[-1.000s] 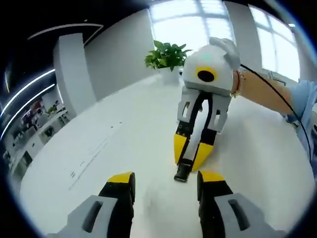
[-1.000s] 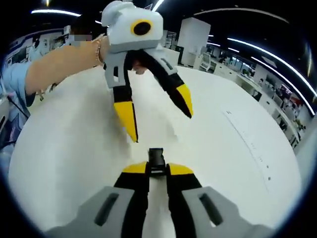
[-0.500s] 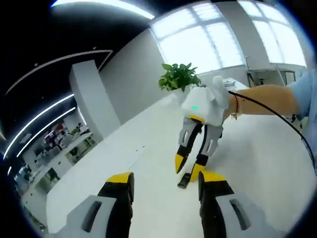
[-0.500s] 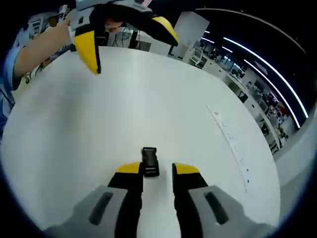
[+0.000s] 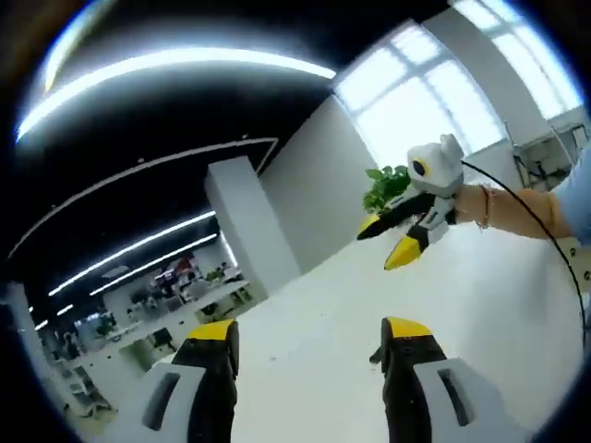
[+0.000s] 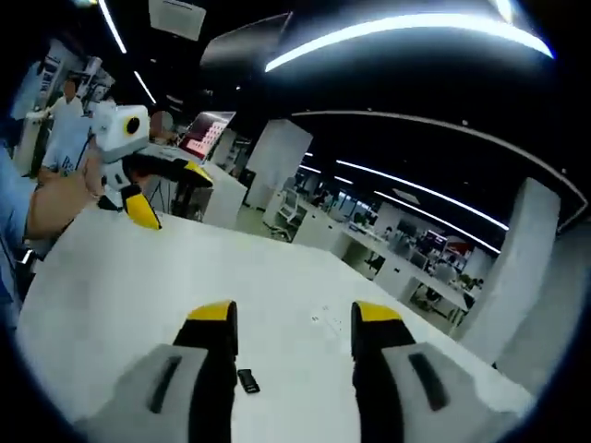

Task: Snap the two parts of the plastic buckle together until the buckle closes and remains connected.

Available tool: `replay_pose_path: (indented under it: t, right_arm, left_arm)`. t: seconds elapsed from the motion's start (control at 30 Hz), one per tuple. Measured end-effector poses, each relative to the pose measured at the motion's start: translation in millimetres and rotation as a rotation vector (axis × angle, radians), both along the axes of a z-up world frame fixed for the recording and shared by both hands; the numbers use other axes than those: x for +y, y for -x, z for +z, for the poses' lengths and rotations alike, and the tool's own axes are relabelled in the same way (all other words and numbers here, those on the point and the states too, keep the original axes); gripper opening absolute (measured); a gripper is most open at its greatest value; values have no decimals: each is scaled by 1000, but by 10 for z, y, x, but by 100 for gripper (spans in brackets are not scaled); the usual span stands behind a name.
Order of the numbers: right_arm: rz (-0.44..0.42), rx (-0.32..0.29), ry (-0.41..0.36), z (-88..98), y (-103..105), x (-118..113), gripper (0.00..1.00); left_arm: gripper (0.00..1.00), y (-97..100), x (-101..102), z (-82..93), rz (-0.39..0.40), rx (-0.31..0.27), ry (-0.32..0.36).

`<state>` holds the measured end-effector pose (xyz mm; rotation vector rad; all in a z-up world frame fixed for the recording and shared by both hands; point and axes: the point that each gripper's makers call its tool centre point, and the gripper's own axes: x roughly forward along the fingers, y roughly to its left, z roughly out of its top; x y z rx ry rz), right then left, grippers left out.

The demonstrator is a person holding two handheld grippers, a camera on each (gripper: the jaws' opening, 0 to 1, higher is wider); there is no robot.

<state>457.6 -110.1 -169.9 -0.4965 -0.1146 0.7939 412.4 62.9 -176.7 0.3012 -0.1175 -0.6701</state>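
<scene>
Buckle: the small black plastic buckle (image 6: 247,380) lies alone on the white round table (image 6: 111,305), between your right gripper (image 6: 292,325) jaws' tips.
Right gripper: jaws apart, empty, raised.
Left gripper (image 5: 309,334): jaws apart, empty.
Progress: buckle looks like one joined piece; confirm closure, too small to tell.

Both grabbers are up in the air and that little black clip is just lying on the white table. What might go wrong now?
The buckle lies loose on the table, with neither gripper holding it; a bump could slide it. The right gripper and the left gripper are both open and tilted up toward the room, so the buckle sits low in the right gripper view and may slip out of sight. I cannot tell from here whether it is fully snapped shut.
</scene>
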Motion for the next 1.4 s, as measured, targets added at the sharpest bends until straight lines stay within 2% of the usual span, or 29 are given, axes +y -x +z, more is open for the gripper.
replay_pose_path:
  t: [0.07, 0.13, 0.2, 0.33, 0.37, 0.43, 0.53, 0.63, 0.7, 0.8, 0.83, 0.9, 1.0, 1.07, 1.17, 1.27, 1.4]
  right_arm:
    - [-50, -30, -23, 115, 125, -162, 39]
    - [-93, -50, -50, 206, 238, -325, 33]
    - [-124, -57, -68, 253, 355, -473, 32]
    - [-197, -137, -58, 294, 584, -774, 31]
    - [-262, -171, -53, 268, 671, -947, 31]
    - [-328, -198, -50, 198, 768, -1135, 31]
    - [-364, -184, -133, 44, 901, -1309, 32]
    - [-406, -140, -191, -255, 946, -1492, 32]
    - [-466, -118, -232, -439, 900, -1670, 31]
    - [-567, -124, -264, -622, 829, -1907, 27]
    - [-611, -37, -195, -776, 858, -1969, 27]
    - [-660, -146, -223, -615, 896, -2093, 27]
    - [-653, -191, -263, -519, 940, -2124, 26]
    - [-661, -151, -258, -585, 927, -2121, 26]
    - [-658, -130, -249, -651, 913, -2116, 26]
    - [-642, -77, -263, -746, 889, -2085, 29]
    - [-627, -44, -288, -797, 874, -2059, 30]
  left_arm:
    - [63, 80, 118, 75, 41, -25, 84]
    - [63, 106, 253, 107, 104, -64, 109]
    - [64, 152, 440, 84, 200, -87, 104]
    - [63, 267, 616, -49, 288, -69, 134]
    - [64, 310, 660, -112, 311, -61, 154]
    - [64, 361, 720, -197, 337, -44, 209]
    - [65, 376, 774, -255, 358, -65, 260]
    - [65, 353, 868, -371, 420, -106, 301]
    - [65, 335, 920, -474, 463, -121, 288]
    - [63, 330, 978, -626, 502, -95, 225]
    - [61, 332, 1010, -643, 513, -111, 214]
    - [61, 322, 1042, -657, 518, -105, 214]
    - [63, 323, 1041, -658, 489, -90, 257]
    - [63, 318, 1035, -692, 488, -71, 261]
    - [63, 296, 1024, -769, 495, -51, 223]
    - [63, 285, 995, -845, 490, -25, 188]
    - [63, 290, 995, -869, 493, -26, 165]
